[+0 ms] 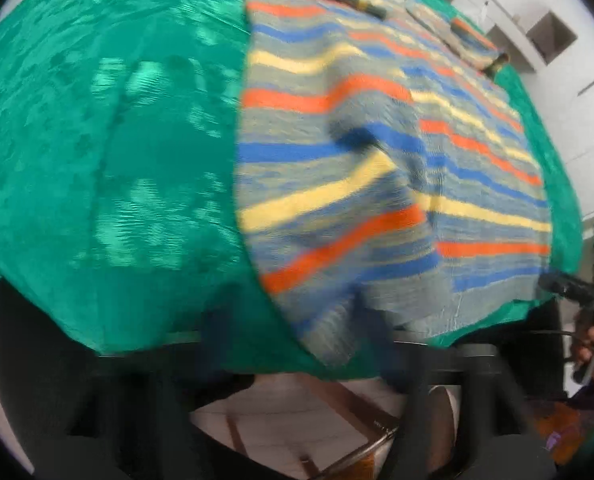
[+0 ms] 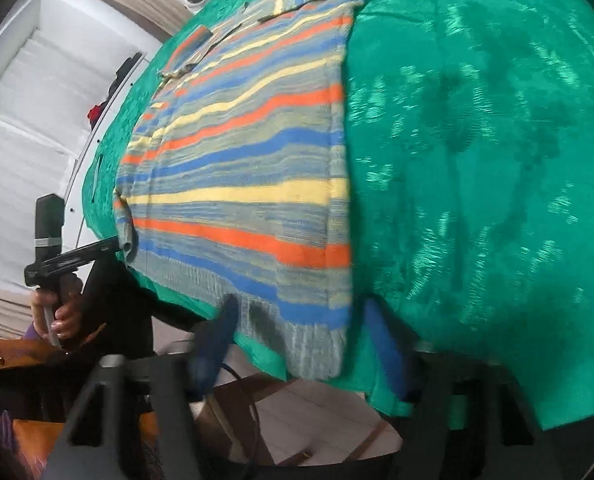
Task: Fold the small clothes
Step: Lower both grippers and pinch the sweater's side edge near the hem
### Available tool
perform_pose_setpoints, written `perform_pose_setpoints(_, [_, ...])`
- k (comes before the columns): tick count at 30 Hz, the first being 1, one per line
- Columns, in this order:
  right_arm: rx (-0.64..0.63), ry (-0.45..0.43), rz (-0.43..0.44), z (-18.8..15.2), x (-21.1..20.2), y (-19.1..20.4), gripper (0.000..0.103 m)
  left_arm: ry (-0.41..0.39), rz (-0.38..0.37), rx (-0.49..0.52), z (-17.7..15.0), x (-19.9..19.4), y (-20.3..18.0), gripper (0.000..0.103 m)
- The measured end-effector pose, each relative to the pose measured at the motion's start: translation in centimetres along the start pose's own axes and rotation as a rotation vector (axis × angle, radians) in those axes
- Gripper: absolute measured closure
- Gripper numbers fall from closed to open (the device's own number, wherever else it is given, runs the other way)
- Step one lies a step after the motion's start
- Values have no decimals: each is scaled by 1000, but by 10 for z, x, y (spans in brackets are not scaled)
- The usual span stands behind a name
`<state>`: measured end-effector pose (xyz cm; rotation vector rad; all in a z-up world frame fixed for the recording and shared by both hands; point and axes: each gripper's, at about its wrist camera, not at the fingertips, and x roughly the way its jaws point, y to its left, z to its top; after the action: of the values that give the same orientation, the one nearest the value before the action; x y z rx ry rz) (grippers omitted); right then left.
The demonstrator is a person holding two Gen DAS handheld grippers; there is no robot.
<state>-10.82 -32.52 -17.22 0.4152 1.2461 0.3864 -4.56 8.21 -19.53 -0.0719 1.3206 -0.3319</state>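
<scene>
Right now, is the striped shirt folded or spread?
Partly folded: striped shirt has one side turned in, a straight doubled edge against the green cloth; bottom half unfolded.

Orange-blue-yellow striped sweater (image 1: 357,152), green tablecloth (image 1: 117,140)

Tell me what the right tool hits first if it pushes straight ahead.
Probably the near hem of the striped sweater, which lies between the right tool's open fingers at the green cloth's front edge. Motion blur leaves depth unclear.

Bright, even room light; glare streaks on the shiny green tablecloth (image 1: 109,152). Both views are motion-blurred, perhaps worst near the gripper fingers (image 2: 217,332), with fisheye bending and dark vignetted corners.
</scene>
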Motion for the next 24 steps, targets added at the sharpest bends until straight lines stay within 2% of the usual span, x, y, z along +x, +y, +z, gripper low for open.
perform_pose_setpoints(1, [-3, 15, -30, 1, 0, 1, 98, 29, 15, 14, 1, 2, -3, 101])
perform_pose_setpoints(4, [8, 9, -49, -6, -17, 3, 98, 37, 28, 43, -3, -15, 5, 102])
perform_pose_setpoints(7, [-26, 4, -101, -10, -43, 16, 99, 47, 114, 102, -7, -39, 22, 102])
perform_pose_setpoints(9, [-38, 10, -127, -8, -47, 23, 99, 60, 132, 123, -7, -44, 28, 102])
perform_pose_setpoints(12, [-55, 44, -187, -8, -30, 23, 99, 74, 204, 175, -8, -32, 20, 102])
perform_pose_setpoints(16, [-25, 68, -255, -15, 5, 9, 99, 85, 339, 231, -8, 2, 0, 102])
perform_pose_setpoints(19, [23, 43, -242, -16, 12, 1, 99, 75, 382, 221, -6, 15, -9, 102])
perform_pose_setpoints(24, [44, 20, -247, -17, 15, -1, 99, 64, 398, 187, -4, 25, -17, 101])
